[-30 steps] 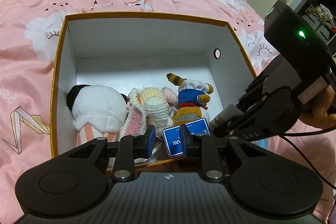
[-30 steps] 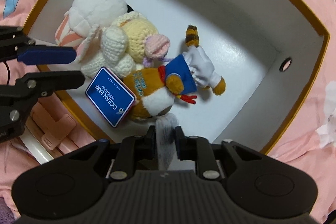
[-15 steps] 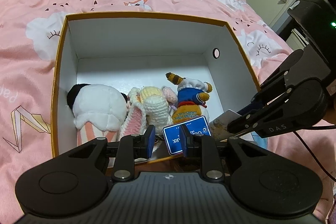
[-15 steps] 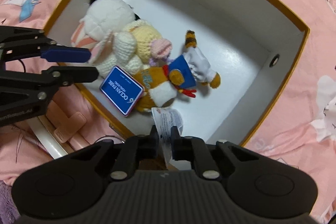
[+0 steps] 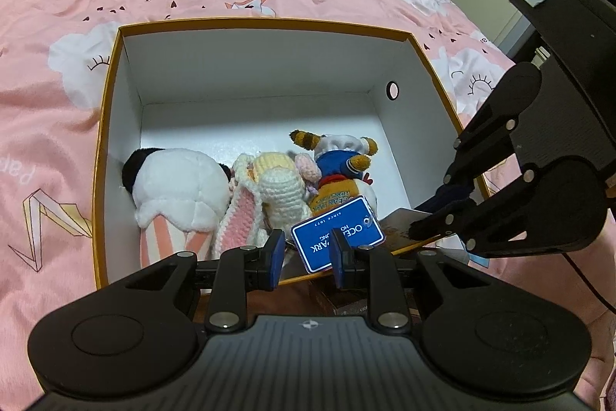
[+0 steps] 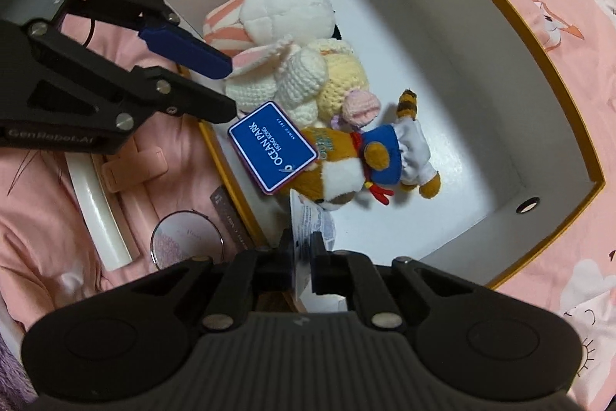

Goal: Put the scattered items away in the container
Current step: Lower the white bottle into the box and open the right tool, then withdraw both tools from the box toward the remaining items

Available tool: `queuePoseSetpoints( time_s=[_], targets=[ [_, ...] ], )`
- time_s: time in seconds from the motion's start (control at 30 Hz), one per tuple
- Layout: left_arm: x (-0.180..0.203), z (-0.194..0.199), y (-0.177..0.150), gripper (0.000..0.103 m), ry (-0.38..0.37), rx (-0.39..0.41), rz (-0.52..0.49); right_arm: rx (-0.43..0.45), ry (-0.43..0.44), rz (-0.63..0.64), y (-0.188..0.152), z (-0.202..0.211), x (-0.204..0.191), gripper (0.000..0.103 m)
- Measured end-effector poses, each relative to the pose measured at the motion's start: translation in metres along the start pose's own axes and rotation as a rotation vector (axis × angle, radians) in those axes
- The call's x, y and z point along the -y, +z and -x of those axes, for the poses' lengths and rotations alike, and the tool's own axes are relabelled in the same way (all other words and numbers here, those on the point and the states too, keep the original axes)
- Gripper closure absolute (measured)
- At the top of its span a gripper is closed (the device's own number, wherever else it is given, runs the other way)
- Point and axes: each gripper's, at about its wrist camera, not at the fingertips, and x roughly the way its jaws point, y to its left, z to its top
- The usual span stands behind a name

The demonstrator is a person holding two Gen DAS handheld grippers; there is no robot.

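Box [image 5: 107, 110]: three plush toys inside. Right gripper [image 6: 302, 259] pinches white paper packet [image 6: 308, 222] above near rim; left gripper [image 5: 306, 253] parted, empty.

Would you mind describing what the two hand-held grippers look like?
Both are matte black plastic with ribbed bodies, round side discs, silver screws and linkage arms. The left hand-held gripper has blue finger pads and pale "GenRobot.AI" lettering on its side. The right hand-held gripper trails a black cable and carries a small white sticker.
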Motion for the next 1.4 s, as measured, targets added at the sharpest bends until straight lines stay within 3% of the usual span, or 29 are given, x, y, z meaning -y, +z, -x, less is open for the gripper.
queuePoseSetpoints(
  time_s=[0.13, 0.37, 0.5, 0.77, 0.87, 0.97, 1.13, 1.23, 1.4],
  targets=[
    [0.002, 0.003, -0.003, 0.075, 0.013, 0.004, -0.001, 0.017, 0.014, -0.062, -0.005, 0.005, 0.006, 0.09],
    [0.016, 0.02, -0.011, 0.075, 0.038, 0.036, -0.039, 0.083, -0.072, -0.114, -0.015, 0.022, 0.001, 0.07],
    [0.022, 0.031, -0.021, 0.073, 0.067, 0.065, -0.044, 0.139, -0.102, -0.17, -0.022, 0.034, -0.002, 0.065],
    [0.028, 0.054, -0.045, 0.069, 0.14, 0.077, -0.093, 0.441, -0.13, -0.267, -0.055, 0.07, -0.046, 0.042],
    [0.034, 0.058, -0.058, 0.067, 0.169, 0.061, -0.114, 0.524, -0.121, -0.3, -0.069, 0.065, -0.066, 0.042],
    [0.042, 0.055, -0.072, 0.067, 0.187, 0.028, -0.141, 0.575, -0.091, -0.415, -0.083, 0.05, -0.078, 0.041],
    [0.059, 0.041, -0.096, 0.067, 0.196, -0.037, -0.2, 0.595, -0.084, -0.628, -0.105, 0.022, -0.094, 0.036],
    [0.069, 0.036, -0.107, 0.067, 0.208, -0.065, -0.258, 0.561, -0.117, -0.733, -0.112, 0.005, -0.105, 0.035],
    [0.081, 0.036, -0.121, 0.065, 0.201, -0.1, -0.335, 0.502, -0.045, -0.816, -0.12, -0.019, -0.12, 0.035]
  ],
)
